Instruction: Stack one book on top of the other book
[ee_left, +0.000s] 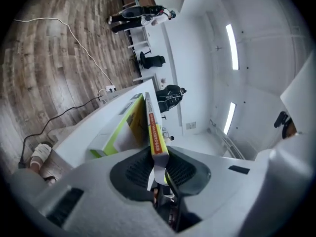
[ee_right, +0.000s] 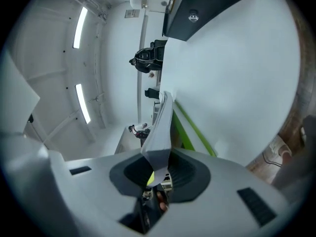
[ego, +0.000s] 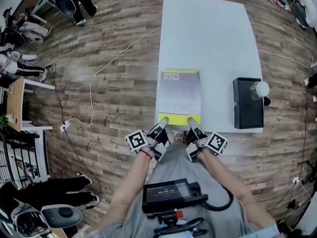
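A book with a pale cover and yellow-green bands lies at the near left corner of the white table. My left gripper and right gripper are both shut on its near edge. In the left gripper view the held book shows an orange and yellow spine, pinched between the pads of the gripper. Just below it lies a second yellow-green book. The right gripper clamps the same book, and the lower book's green edge shows beside it.
A black box-like object with a white round thing on it sits at the table's right edge. White cables run over the wood floor on the left. People and chairs stand at the far left.
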Available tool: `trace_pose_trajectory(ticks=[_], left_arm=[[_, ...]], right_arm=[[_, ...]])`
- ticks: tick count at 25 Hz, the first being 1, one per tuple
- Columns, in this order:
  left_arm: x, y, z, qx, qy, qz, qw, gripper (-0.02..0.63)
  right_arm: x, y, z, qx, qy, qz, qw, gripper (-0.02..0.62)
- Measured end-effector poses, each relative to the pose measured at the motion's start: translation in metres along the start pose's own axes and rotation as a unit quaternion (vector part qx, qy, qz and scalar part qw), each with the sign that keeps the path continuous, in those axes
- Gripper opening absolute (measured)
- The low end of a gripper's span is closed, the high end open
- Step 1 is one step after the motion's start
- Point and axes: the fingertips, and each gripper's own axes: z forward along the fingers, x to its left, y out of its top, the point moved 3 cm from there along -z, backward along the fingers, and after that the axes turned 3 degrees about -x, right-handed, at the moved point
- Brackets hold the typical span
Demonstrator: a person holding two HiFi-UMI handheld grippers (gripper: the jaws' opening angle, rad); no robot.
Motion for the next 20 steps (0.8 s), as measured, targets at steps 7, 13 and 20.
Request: trace_pose_trajectory(ticks=[7,13,20], left_arm=[[0.018,0.0,-0.001,0.007,0.02,-0.002,0.9998,0.078],[0.031,-0.002,-0.002,0.02,0.052,-0.015,0.9983,0.078],[0.035,0.0,-0.003,0.043,0.104,-0.026,0.9933,0.084]], right_arm=[[-0.006,-0.005,0.004,0.029,-0.018,0.007,0.999,0.08],[-0.01,-0.005,0.003,0.045,-0.04,0.019,0.998,0.08],[0.0,-0.009,0.004,0.075,-0.056,0.04,0.995,0.094]])
